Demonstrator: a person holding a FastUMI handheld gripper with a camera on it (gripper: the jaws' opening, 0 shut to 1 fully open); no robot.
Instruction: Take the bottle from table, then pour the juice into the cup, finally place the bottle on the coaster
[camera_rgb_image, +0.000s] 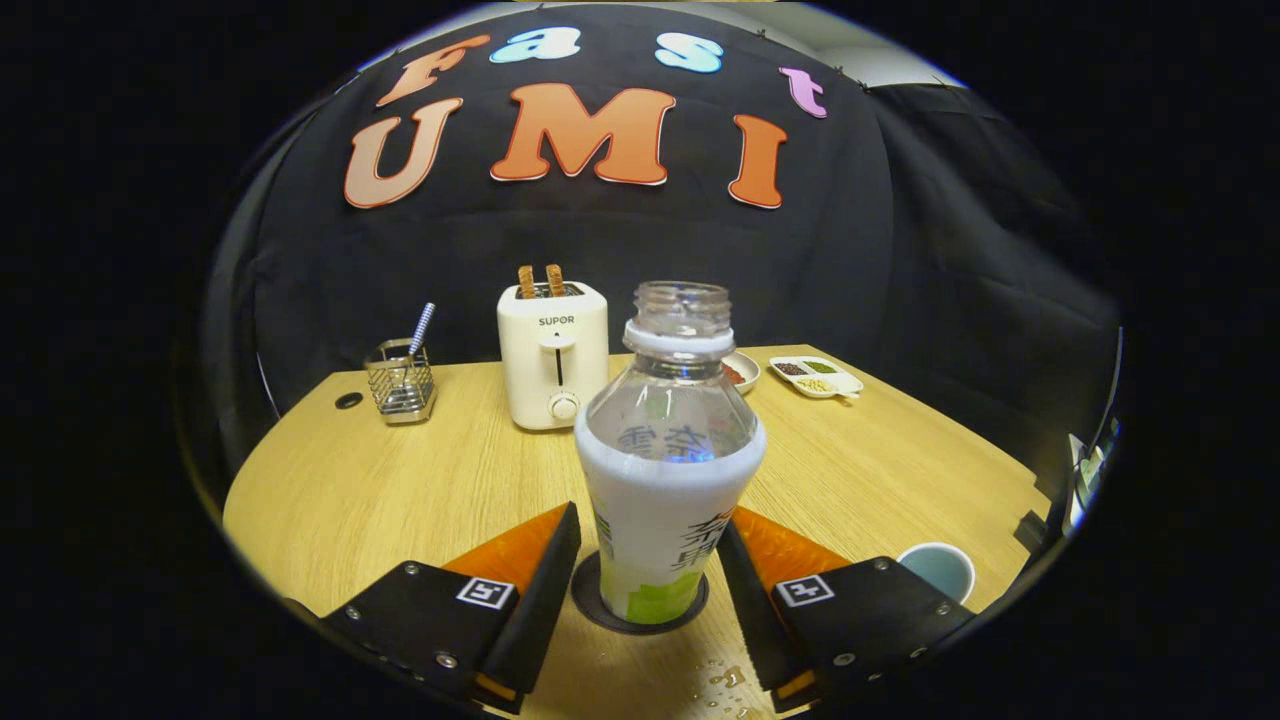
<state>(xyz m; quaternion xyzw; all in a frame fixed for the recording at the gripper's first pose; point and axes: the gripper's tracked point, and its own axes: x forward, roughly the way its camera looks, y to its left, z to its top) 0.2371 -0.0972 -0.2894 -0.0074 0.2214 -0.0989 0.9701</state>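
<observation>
An uncapped clear bottle (665, 480) with a white and green label stands upright on a round dark coaster (597, 608) on the wooden table (400, 490). The little liquid it holds sits low, behind the label. My gripper (650, 515) is open, one finger on each side of the bottle's lower body. A strip of coaster shows between the left finger and the bottle. The right finger lies very close to the label. A pale cup (936, 570) stands on the table just right of the right finger.
A white toaster (552, 355) with two slices of toast stands beyond the bottle. A wire holder (400, 382) with a striped straw sits at the back left. Small dishes (815, 377) lie at the back right. Drops of liquid (727, 680) wet the table near the fingers.
</observation>
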